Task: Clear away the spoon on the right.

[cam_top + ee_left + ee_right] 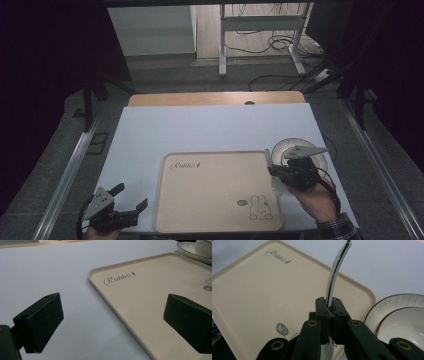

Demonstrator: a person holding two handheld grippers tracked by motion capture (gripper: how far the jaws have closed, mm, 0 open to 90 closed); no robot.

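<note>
High view: your right gripper [274,167] sits at the right edge of the tray [210,220], its jaws clamped on the rim of a white plate [278,186] that stands on edge between the tray and the stacked dishes [320,161]. Your left gripper [131,197] rests near the table's front left corner, just beside the tray's left side, jaws spread wide with nothing between them. The white table [200,127] carries the cream tray with a "Rabbit" word and a bunny drawing.

Left gripper view: your two black jaws stand far apart and hold nothing. Between them lie bare white table [45,270] and the tray [150,297] with its "Rabbit" lettering. A dark-rimmed dish [192,252] sits at the far corner beyond the tray.

Right gripper view: your right gripper [330,307] is pressed tight on the thin plate [334,277], seen edge-on, white with a dark rim line, rising up above the tray [262,290]. A plate with a bowl in it [402,320] lies just to the right on the table.
</note>
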